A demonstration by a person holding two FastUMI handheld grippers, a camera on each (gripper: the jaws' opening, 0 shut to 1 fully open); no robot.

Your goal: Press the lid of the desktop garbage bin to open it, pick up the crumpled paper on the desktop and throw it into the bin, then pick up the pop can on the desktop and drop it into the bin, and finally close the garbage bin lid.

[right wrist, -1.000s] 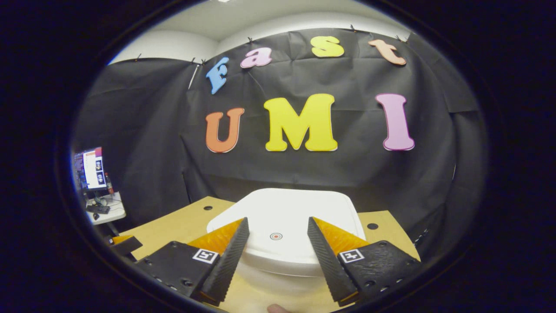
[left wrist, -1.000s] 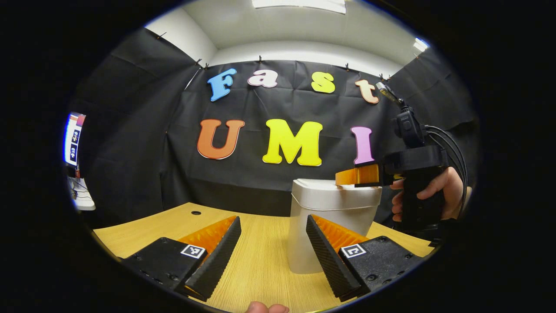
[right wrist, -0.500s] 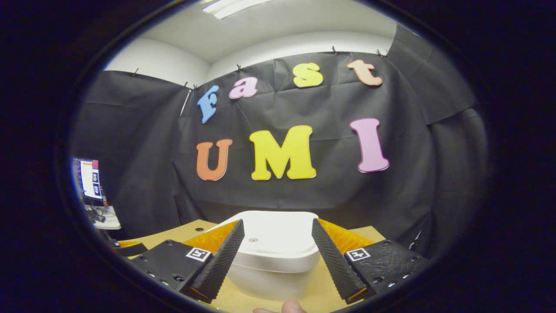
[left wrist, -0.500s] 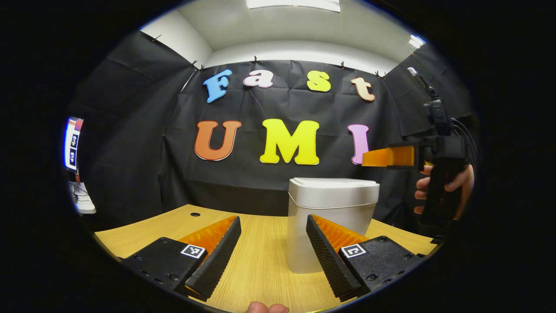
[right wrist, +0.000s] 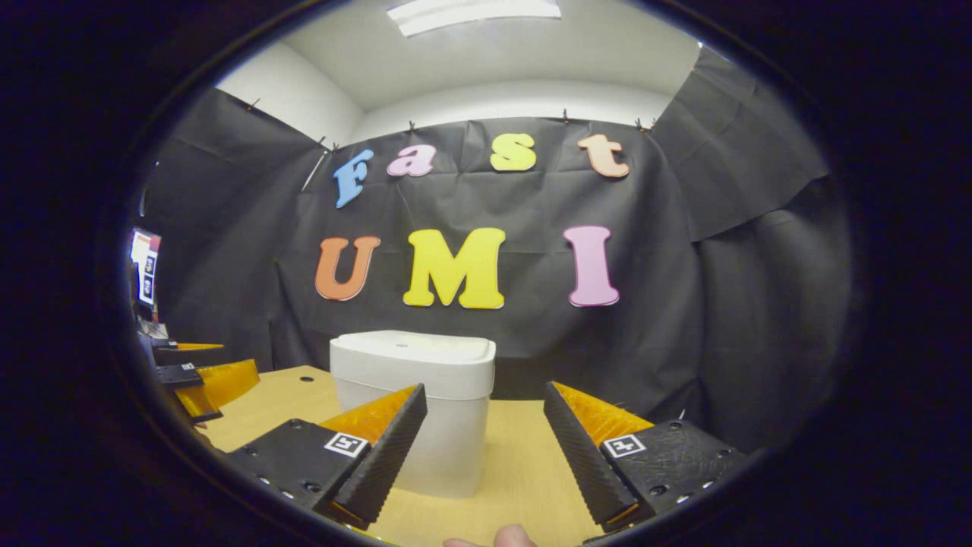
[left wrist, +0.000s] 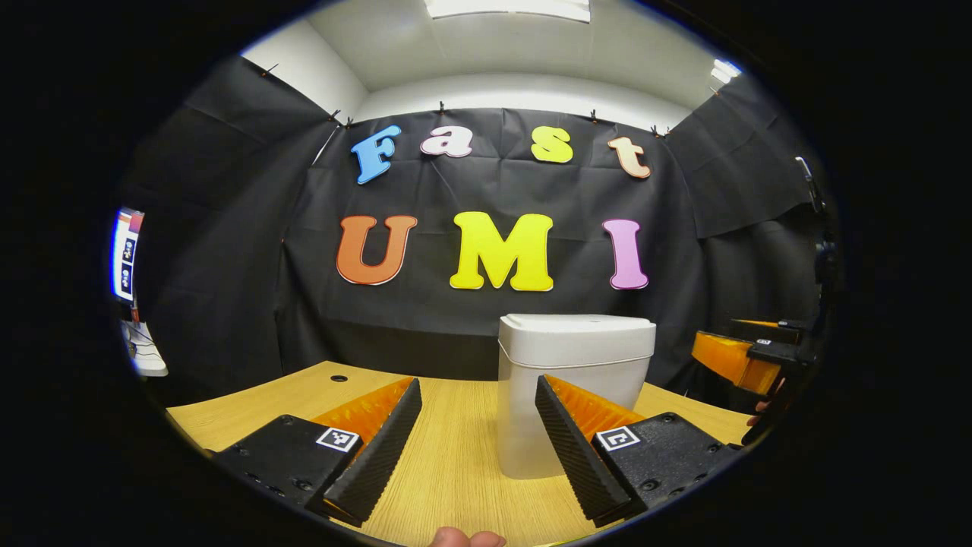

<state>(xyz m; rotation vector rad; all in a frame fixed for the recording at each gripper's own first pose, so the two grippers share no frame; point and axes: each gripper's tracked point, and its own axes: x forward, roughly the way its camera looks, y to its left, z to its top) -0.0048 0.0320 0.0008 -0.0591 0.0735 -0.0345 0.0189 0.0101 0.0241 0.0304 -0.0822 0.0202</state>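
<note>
Wood-grain desktop (left wrist: pixel 456 456) first: the left gripper (left wrist: pixel 478 433) hangs just over it, fingers spread, holding nothing. The white garbage bin (left wrist: pixel 569 395) is dead ahead, lid down. The right gripper (right wrist: pixel 486 448) is beside the bin, also gaping and empty. Risk? A lid that's only resting, not latched, could pop open again.

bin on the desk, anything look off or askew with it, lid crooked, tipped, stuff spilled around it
Nothing stands out. The bin stands upright on the wooden desk, and its lid sits flat and flush on the rim, closed. No spill or damage shows on the desk around it. Both the left gripper and the right gripper hang open, clear of it.
</note>
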